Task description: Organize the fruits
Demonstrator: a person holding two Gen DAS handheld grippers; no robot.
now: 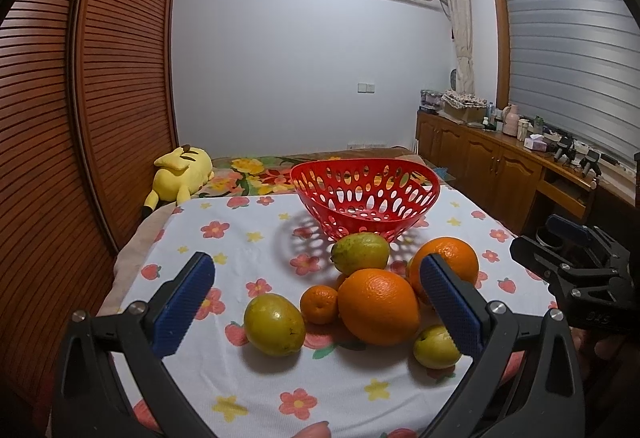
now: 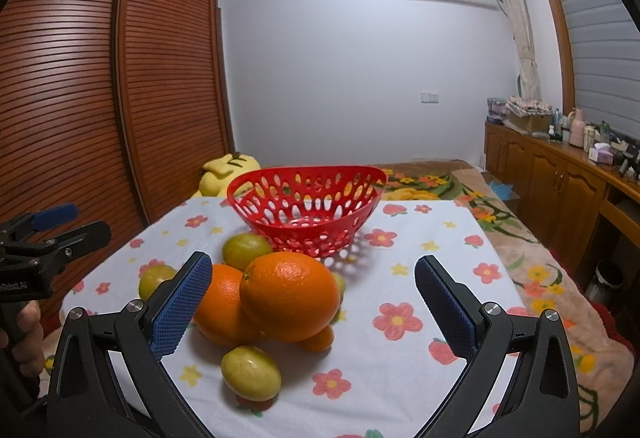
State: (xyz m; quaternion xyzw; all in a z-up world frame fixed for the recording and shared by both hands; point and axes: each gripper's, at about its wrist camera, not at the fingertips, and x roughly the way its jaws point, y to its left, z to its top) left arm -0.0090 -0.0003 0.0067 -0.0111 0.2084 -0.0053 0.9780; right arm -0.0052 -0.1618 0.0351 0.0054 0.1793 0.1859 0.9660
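Observation:
A red perforated basket [image 1: 366, 198] [image 2: 306, 204] stands empty on the flowered cloth. In front of it lies a cluster of fruit: two big oranges [image 1: 378, 306] [image 1: 450, 260], a small tangerine [image 1: 319, 304] and yellow-green fruits [image 1: 274, 324] [image 1: 360, 252] [image 1: 436, 348]. My left gripper [image 1: 316, 308] is open and empty, its fingers either side of the cluster. My right gripper [image 2: 314, 308] is open and empty, with an orange [image 2: 290, 296] between its fingers. The right gripper also shows at the right edge of the left wrist view [image 1: 576, 258].
The flowered cloth [image 1: 248, 238] covers a table beside a bed with a yellow plush toy [image 1: 182, 174]. A slatted wooden wardrobe [image 1: 80, 98] stands on the left. A wooden sideboard [image 1: 500, 162] with clutter runs along the right under the window.

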